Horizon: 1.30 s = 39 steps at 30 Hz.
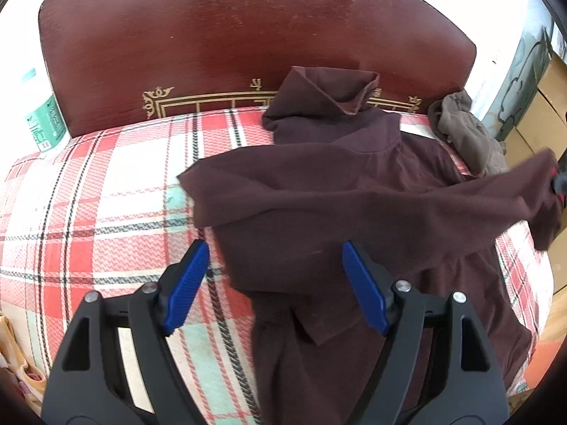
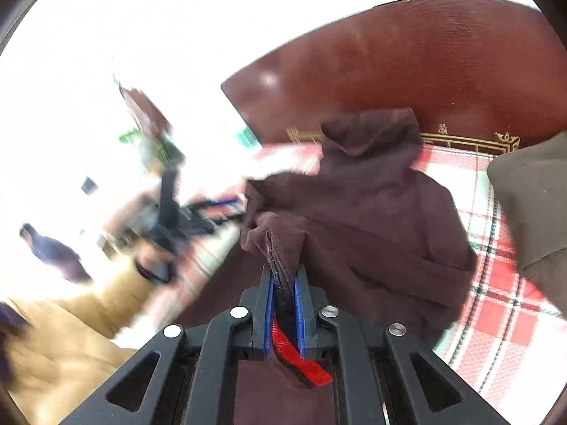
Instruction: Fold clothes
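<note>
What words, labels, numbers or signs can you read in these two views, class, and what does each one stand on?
No text can be read in either view.
Green and white package left of the headboard: printed label, too small and blurred to read.
Headboard: gold ornamental marks only, not legible as characters.
Maroon garment, held in the right gripper: red tab, no visible lettering.

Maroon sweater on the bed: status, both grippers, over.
Left gripper open, hovering over maroon sweater. Right gripper shut on sleeve cuff, lifted. Olive garment lies beside it, near headboard.
</note>
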Available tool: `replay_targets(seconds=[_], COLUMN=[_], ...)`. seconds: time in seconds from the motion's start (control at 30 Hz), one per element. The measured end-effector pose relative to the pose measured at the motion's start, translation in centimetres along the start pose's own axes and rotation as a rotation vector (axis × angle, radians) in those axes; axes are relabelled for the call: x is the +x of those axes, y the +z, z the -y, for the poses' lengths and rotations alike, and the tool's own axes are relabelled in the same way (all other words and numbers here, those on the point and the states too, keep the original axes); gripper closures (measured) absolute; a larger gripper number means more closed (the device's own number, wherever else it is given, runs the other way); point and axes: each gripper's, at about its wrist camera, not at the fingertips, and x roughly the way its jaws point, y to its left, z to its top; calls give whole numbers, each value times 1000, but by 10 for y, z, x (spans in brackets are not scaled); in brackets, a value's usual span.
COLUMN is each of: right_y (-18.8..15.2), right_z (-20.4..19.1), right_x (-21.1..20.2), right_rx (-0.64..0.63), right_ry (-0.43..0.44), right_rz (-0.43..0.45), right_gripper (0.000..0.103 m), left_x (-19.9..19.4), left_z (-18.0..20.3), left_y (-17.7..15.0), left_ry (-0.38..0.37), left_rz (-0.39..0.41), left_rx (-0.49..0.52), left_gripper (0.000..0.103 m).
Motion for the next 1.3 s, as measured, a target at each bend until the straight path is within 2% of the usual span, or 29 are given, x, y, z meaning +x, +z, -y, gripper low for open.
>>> replay_targets(seconds=[0.13, 0.17, 0.23, 0.27, 0.4, 0.47, 0.53, 0.57, 0.63, 0.7, 0.77, 0.83, 0.87, 0.93, 0.97, 1.1, 1.13, 1.3], right_y=[20, 22, 19, 18, 8, -2, -12, -17, -27, -28, -29, -30, -28, -19, -16, -10, -8, 0], right_z=[46, 60, 76, 82, 68, 46, 24, 16, 10, 14, 18, 22, 21, 17, 20, 43, 49, 78], right_x=[34, 45, 61, 67, 68, 64, 61, 65, 76, 82, 88, 93, 84, 54, 50, 52, 53, 56], right_rx=[138, 175, 216, 225, 99, -42, -192, -256, -332, -320, -307, -294, -265, -181, -153, -74, -55, 44], right_ry=[-106, -137, -215, -250, -262, -305, -352, -387, -446, -451, -457, -463, -415, -267, -248, -288, -297, -346], right_rz=[-75, -90, -121, -125, -92, -88, -87, -106, -152, -176, -200, -224, -207, -143, -132, -131, -131, -129], right_gripper=[81, 75, 70, 62, 55, 40, 32, 31, 32, 37, 81, 86, 87, 87, 87, 85, 81, 69], left_x=[12, 12, 13, 13, -1, -10, -12, -11, -3, 11, 23, 34, 38, 42, 45, 51, 52, 49], left_z=[-7, -8, -9, -9, -3, 5, 17, 26, 39, 48, 47, 39, 31, 15, 1, -31, -35, -36], left_y=[1, 0, -1, -2, -4, -4, -4, -4, -3, -2, 0, 2, 3, 2, 2, -3, -4, -10], left_ry=[-8, -3, 9, 15, 64, 86, 75, 56, 39, 55, 67, 78, 98, 139, 148, 139, 134, 167], left_rz=[-34, -33, -33, -31, 21, 56, 76, 77, 72, 52, 23, -12, -24, -41, -57, -83, -84, -73], left_rx=[-37, -39, -42, -41, 18, 72, 138, 181, 245, 297, 300, 269, 246, 200, 160, 40, 21, 8], left_gripper=[24, 24, 24, 24, 24, 24, 24, 24, 24, 24, 24, 24, 24, 24, 24, 24, 24, 24])
